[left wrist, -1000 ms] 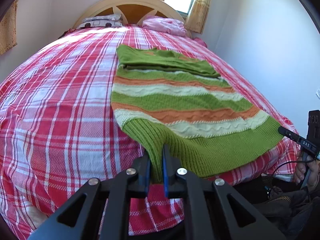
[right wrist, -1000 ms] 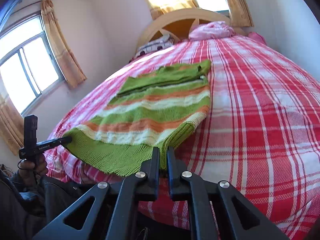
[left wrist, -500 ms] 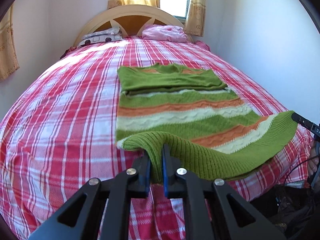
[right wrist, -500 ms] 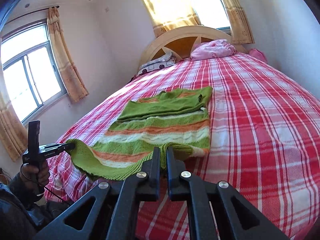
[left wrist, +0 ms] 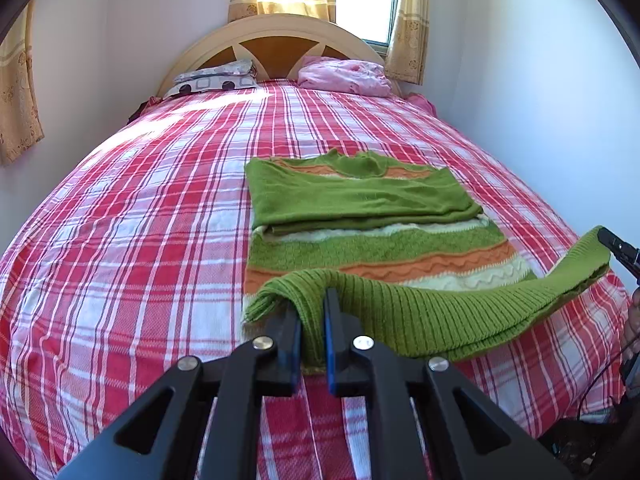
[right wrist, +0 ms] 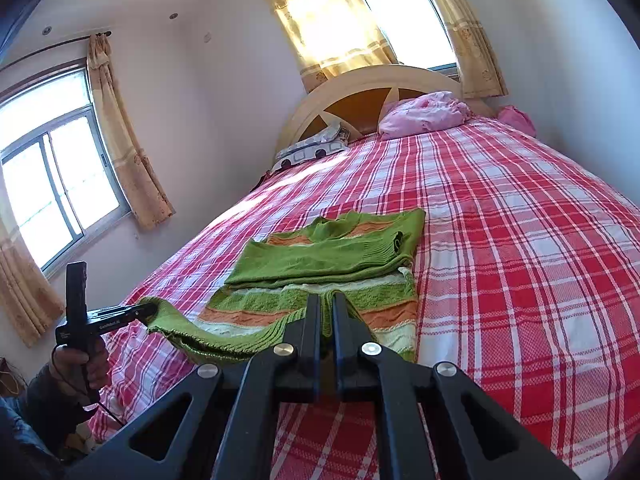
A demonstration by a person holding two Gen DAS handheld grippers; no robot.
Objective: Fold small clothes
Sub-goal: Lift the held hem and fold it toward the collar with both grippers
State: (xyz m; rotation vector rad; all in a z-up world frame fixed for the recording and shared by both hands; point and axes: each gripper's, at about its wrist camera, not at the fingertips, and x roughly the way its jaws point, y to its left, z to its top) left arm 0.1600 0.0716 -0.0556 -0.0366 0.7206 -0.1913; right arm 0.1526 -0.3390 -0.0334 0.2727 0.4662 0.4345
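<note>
left wrist view: the left gripper (left wrist: pixel 313 320) is clamped on one corner of the ribbed green hem of a striped sweater (left wrist: pixel 372 236), the knit bunched between its two black fingers (left wrist: pixel 289 328). the hem is lifted off a bed (left wrist: pixel 120 240) covered in red and white plaid and hangs in a band across to the right gripper (left wrist: pixel 618 250), at the frame's right edge, which pinches the other corner. the rest of the sweater lies flat on the middle of the bed, its green sleeves folded across the chest. a patterned pillow (left wrist: pixel 216 80) and a pink pillow (left wrist: pixel 344 76) rest against the curved headboard (left wrist: pixel 272 40).

right wrist view: the right gripper (right wrist: pixel 327 320) is closed on the sweater (right wrist: pixel 332 256) hem, the green rib caught between its nearly touching fingers (right wrist: pixel 312 320). the raised hem runs left to the left gripper (right wrist: pixel 144 312), held in a hand (right wrist: pixel 80 364) near the bed's edge and shut on the far corner. curtains (right wrist: pixel 124 140) flank a bright window (right wrist: pixel 56 184) on the left wall.
</note>
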